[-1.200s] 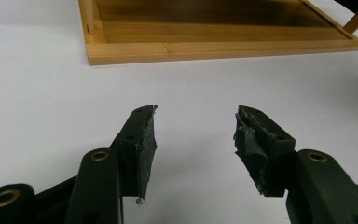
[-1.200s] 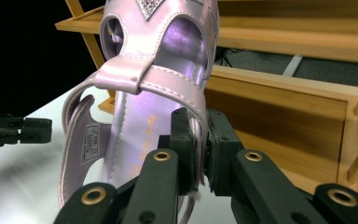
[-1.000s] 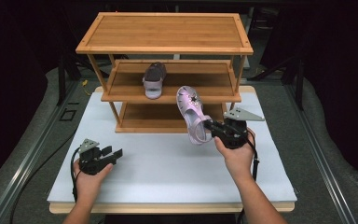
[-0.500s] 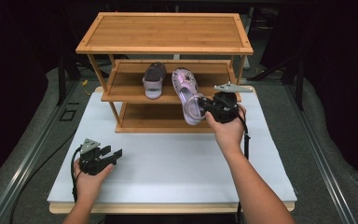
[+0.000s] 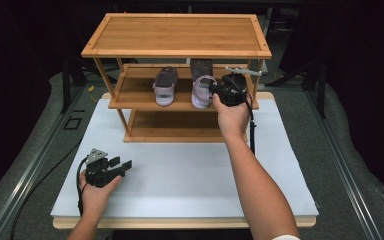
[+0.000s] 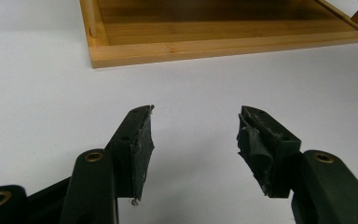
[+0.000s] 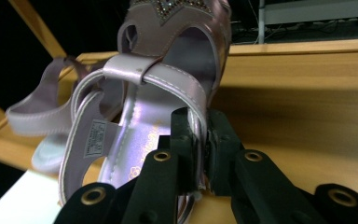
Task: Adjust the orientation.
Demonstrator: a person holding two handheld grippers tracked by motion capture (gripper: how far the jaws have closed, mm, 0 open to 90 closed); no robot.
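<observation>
A wooden shoe rack (image 5: 176, 36) stands at the back of the white table. On its middle shelf lies one lilac sandal (image 5: 165, 86), toe pointing away. Beside it, to the right, a second lilac sandal (image 5: 201, 89) (image 7: 140, 121) rests at the shelf's front edge. My right gripper (image 5: 219, 93) (image 7: 200, 140) is shut on that sandal's heel strap, its jaws pinching the strap's side. My left gripper (image 5: 122, 167) (image 6: 193, 135) rests low on the table at the front left, open, with nothing between its jaws. The rack's bottom shelf (image 6: 223, 28) lies ahead of it.
The white mat (image 5: 190, 175) covers the tabletop in front of the rack. The rack's top shelf overhangs the middle one, and its right post (image 5: 258, 75) stands just beside my right gripper. Dark floor surrounds the table.
My right gripper has carried the second sandal from above the table up and back onto the middle shelf, next to the first one. The left gripper has stayed still.
</observation>
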